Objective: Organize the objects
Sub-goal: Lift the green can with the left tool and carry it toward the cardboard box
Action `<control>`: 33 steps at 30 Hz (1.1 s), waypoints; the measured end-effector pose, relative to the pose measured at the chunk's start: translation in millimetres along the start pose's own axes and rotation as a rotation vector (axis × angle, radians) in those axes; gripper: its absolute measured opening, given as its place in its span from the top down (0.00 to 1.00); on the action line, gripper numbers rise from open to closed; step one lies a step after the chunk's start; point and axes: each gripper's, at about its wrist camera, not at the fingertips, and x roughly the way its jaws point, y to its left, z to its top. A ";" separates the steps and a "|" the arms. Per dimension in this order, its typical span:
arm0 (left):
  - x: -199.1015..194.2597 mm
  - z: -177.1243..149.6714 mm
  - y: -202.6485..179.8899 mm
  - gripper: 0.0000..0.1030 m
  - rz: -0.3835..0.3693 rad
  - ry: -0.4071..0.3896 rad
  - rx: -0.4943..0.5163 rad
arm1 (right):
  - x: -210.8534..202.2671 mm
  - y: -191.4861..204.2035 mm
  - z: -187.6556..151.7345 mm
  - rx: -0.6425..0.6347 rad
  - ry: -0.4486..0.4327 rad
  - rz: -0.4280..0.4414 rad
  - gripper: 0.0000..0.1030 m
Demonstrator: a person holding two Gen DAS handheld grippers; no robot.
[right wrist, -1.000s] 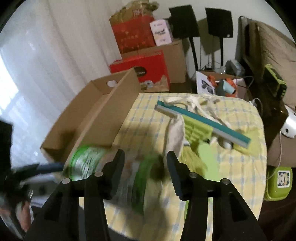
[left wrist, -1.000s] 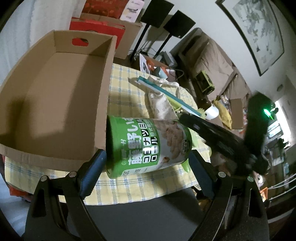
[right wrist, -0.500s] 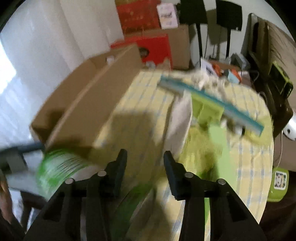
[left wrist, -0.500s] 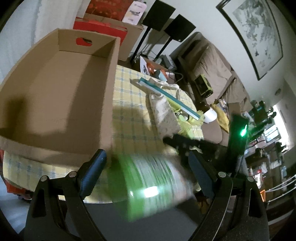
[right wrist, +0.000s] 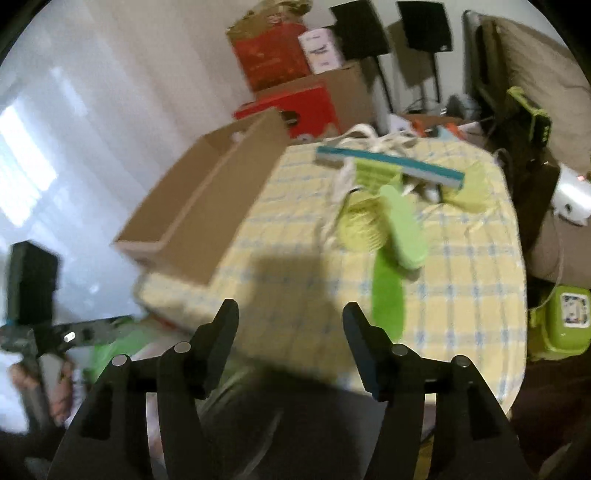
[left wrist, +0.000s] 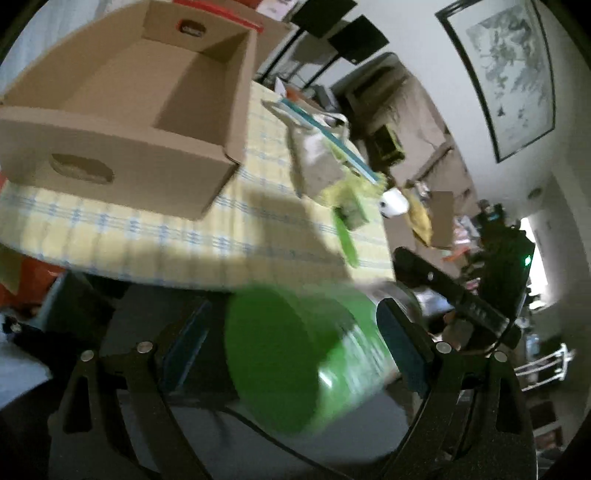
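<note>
A green can (left wrist: 295, 358) lies blurred between the fingers of my left gripper (left wrist: 291, 332), below and in front of the table edge; whether the fingers press on it is unclear. The empty cardboard box (left wrist: 122, 110) stands on the checked tablecloth (left wrist: 236, 229) at the left; it also shows in the right wrist view (right wrist: 207, 206). My right gripper (right wrist: 291, 328) is open and empty, at the table's near edge. A green brush (right wrist: 399, 229), a teal-edged squeegee (right wrist: 391, 166) and a cloth bag (left wrist: 317, 162) lie on the table's far right part.
Red and brown boxes (right wrist: 295, 74) and black speakers (right wrist: 424, 26) stand behind the table. A sofa (right wrist: 535, 74) is at the right. A green container (right wrist: 561, 317) sits low beside the table. My left gripper body (right wrist: 33, 295) shows at the left, below table level.
The green can has gone from lying on the table edge to a low, blurred position between my left fingers, off the table. My right gripper pulled back from the can and opened wider.
</note>
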 end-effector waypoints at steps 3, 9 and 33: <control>5.0 -0.3 -12.4 0.14 -0.018 0.010 0.051 | 7.0 4.9 -8.1 0.016 0.069 0.079 0.40; 28.5 6.4 -26.2 0.35 0.104 -0.008 0.119 | 28.8 18.0 -8.3 -0.030 0.056 0.047 0.60; -38.0 39.3 -75.0 0.35 0.083 -0.187 0.208 | -29.0 53.1 49.1 -0.131 -0.112 0.011 0.59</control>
